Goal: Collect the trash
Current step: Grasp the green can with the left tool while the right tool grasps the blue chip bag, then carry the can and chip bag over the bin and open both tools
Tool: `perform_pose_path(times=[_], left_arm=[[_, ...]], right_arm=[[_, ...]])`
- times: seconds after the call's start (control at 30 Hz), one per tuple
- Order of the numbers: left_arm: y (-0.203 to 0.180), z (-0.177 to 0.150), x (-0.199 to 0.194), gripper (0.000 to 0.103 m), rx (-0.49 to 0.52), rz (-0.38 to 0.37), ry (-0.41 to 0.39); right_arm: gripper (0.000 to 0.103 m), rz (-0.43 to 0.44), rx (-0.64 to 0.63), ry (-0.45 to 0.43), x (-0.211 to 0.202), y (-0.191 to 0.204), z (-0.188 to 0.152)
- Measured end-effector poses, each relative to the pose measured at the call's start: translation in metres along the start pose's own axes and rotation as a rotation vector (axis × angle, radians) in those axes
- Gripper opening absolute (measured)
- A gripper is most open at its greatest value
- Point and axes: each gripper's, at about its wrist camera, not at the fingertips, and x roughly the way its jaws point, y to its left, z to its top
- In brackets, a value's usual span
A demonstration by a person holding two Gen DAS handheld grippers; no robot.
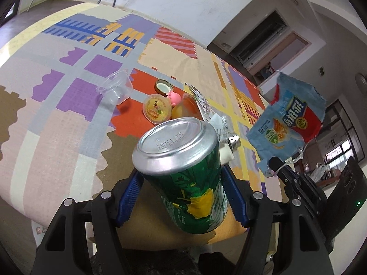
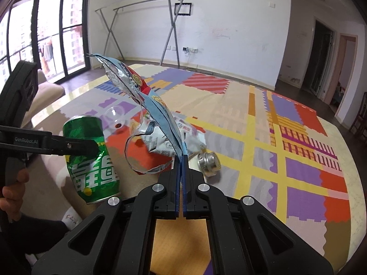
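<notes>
My left gripper [image 1: 182, 181] is shut on a green soda can [image 1: 185, 167], held bottom-up above the table's near edge; the can also shows in the right wrist view [image 2: 91, 158]. My right gripper [image 2: 182, 160] is shut on a torn blue and red snack wrapper [image 2: 146, 105], held in the air; the wrapper shows at the right of the left wrist view [image 1: 291, 123]. On the patterned mat lie a clear plastic cup [image 1: 117, 89], an orange jelly cup [image 1: 157, 111], a second jelly cup [image 1: 185, 108], a bottle cap [image 1: 163, 86], a crumpled white wrapper [image 2: 169, 142] and a crushed metal piece [image 2: 207, 163].
A small pink toy [image 1: 174, 97] sits among the trash. The colourful mat [image 2: 286, 137] covers the table. A metal drying rack [image 2: 142, 23] stands by the far wall, windows [image 2: 45, 29] to the left, doorways [image 2: 321, 55] to the right.
</notes>
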Motion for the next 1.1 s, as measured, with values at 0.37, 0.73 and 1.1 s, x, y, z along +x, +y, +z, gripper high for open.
perform_pose_path(times=[0.37,0.73,1.1], left_arm=[[-0.021,-0.038,-0.024,0.07,0.209,0.011,0.012],[-0.023,-0.078,-0.037,0.07,0.331,0.021,0.037],[-0.01,-0.125,-0.031,0.07,0.408,0.04,0.124]], right_arm=[[0.002,0.068,-0.013,0.037,-0.022,0.013,-0.023],[0.002,0.144,-0.002,0.105,-0.032,0.026,-0.051],[0.002,0.26,0.0,0.255,-0.023,0.05,-0.089]])
